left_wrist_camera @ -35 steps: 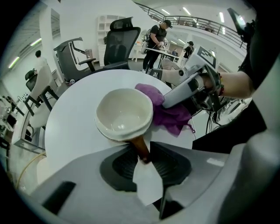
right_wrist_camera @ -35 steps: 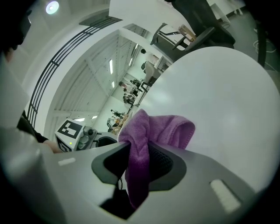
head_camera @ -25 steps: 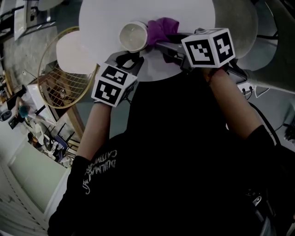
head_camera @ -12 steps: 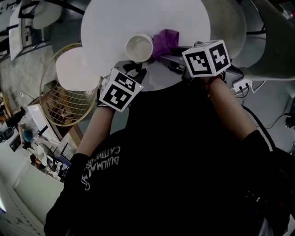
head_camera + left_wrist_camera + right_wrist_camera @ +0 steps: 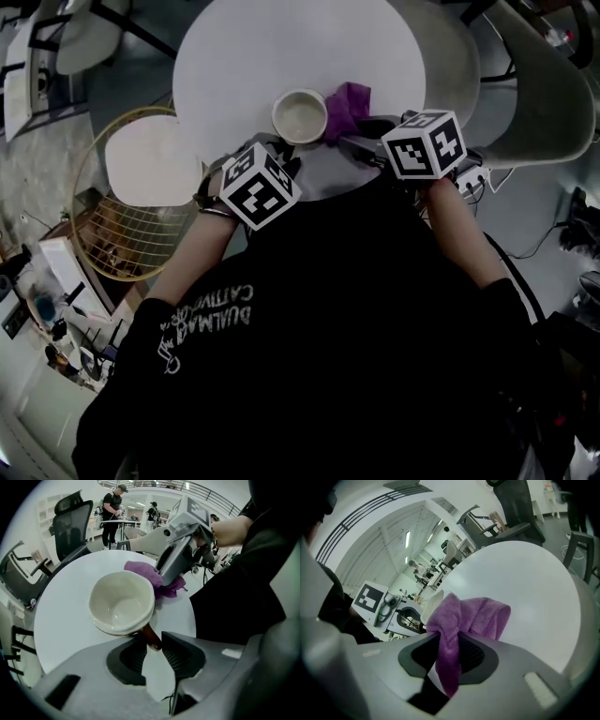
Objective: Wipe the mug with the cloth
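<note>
Table (image 5: 244, 56) lies below the left gripper (image 5: 153, 641), whose tips pinch the mug (image 5: 122, 603) by its handle. Cloth (image 5: 473, 613), clamped in the right gripper (image 5: 449, 644), sits against the mug's side. Mid-wipe I reckon, next needs rubbing around.

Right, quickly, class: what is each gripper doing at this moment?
Left gripper: closed on the brown handle of the cream ceramic mug.
Right gripper: closed on the purple terry cloth.
</note>
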The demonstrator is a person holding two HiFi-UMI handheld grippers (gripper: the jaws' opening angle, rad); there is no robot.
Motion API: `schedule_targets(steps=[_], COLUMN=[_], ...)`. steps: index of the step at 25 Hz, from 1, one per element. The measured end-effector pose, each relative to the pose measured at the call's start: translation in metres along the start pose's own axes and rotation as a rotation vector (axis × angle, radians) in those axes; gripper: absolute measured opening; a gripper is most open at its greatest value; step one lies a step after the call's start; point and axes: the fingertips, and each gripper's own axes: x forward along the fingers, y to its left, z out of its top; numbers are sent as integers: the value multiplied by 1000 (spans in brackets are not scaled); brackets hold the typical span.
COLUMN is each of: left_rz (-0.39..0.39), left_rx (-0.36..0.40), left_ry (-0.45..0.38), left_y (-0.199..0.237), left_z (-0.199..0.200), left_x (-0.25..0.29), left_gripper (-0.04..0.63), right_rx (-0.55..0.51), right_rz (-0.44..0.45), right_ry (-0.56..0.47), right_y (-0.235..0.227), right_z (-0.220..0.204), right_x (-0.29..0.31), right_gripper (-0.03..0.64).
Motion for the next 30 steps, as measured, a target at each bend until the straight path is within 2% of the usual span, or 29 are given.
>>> schedule_targets(steps=[5,10,15,21,30], left_rz=[-33,-87,-148,-177,-182], left_rx=[112,176,231,261,280], left_ry=[28,13,33,28,2], left_y=[0,3,-1,-6,-9], left_z=[-4,-3,-8,-10,-10], left_x=[-4,-13,-17,-18,-18], left_gripper=[106,104,100,92,89], right_rx=[-20,15,21,45,-79], right_rz=[-55,-94,-139,-191,-268], right_ry=[33,50,67,60,117], right_y=[3,5,5,1,-4], right_z=[-5,1,-1,2,4], right_x=[0,1,2,3,-4], right_gripper=[114,114,114,114,110])
